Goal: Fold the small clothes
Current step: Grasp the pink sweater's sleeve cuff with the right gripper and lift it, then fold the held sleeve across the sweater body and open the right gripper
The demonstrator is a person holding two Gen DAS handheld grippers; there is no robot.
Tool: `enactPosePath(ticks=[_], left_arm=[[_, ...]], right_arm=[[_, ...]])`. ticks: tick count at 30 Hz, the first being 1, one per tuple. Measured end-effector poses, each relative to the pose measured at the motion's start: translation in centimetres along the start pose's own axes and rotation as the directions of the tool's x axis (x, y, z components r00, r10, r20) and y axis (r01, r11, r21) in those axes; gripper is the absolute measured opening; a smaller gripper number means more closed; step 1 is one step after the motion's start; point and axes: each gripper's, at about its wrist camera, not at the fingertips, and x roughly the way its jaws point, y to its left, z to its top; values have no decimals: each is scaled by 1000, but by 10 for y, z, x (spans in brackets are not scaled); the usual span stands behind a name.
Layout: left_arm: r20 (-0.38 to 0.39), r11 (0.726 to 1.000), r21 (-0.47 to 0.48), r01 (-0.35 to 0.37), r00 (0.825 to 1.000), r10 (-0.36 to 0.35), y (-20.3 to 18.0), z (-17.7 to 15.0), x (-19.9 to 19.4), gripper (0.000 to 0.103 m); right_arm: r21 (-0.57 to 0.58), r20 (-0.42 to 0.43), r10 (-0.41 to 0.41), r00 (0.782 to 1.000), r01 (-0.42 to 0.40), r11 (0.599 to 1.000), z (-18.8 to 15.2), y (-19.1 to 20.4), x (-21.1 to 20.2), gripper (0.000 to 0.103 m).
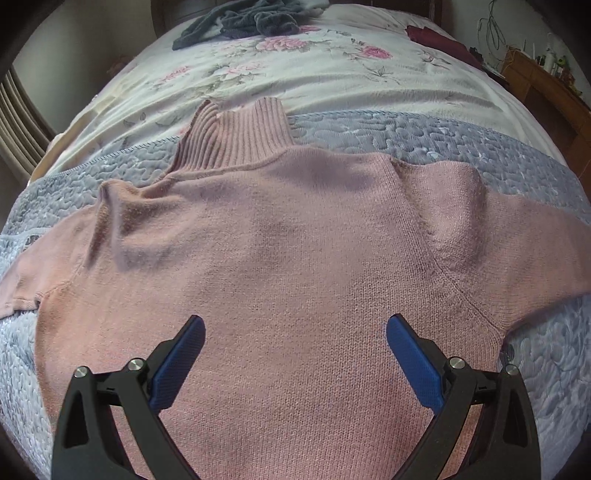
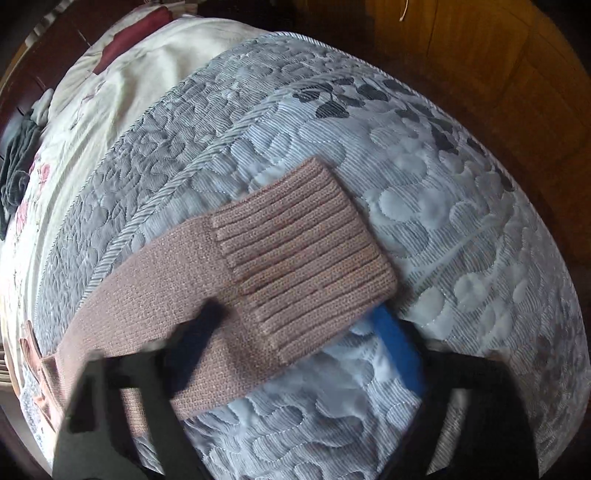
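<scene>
A pink knitted turtleneck sweater (image 1: 295,229) lies face-up and spread out on the grey quilted cover (image 1: 424,136). Its ribbed collar (image 1: 236,136) points away from me and its sleeves run off left and right. My left gripper (image 1: 295,328) hovers open over the lower body of the sweater, with nothing between its blue pads (image 1: 413,365). In the right wrist view one sleeve (image 2: 155,295) ends in a ribbed cuff (image 2: 306,258) lying flat on the quilt (image 2: 461,240). My right gripper (image 2: 299,328) is open and straddles the cuff, which covers the tip of one blue pad (image 2: 399,354).
A floral sheet (image 1: 314,74) covers the far half of the bed, with a dark grey garment (image 1: 251,18) heaped at its far end and a maroon cloth (image 1: 439,40) at the right. Wooden furniture (image 1: 546,85) stands beside the bed. A wooden floor (image 2: 498,74) lies beyond the bed corner.
</scene>
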Motion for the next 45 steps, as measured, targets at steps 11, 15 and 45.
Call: enactPosePath(ticks=[11,15,45], left_arm=[[24,1000,-17,20,1000,-20,29,-7,-21,99],[-2,999,-35,29,1000,-29,46,-10,-23,99],[-102,964,-116,238,963,-250,31,-11,-10,99]], right_arm=[[-168,68,92,993,-79,983,-19,55,-39,13],[-267,71,185,980,-160,950,-40,95,-62,13],[-621,-52,155,986,-154,768,-195,205,-69,97]])
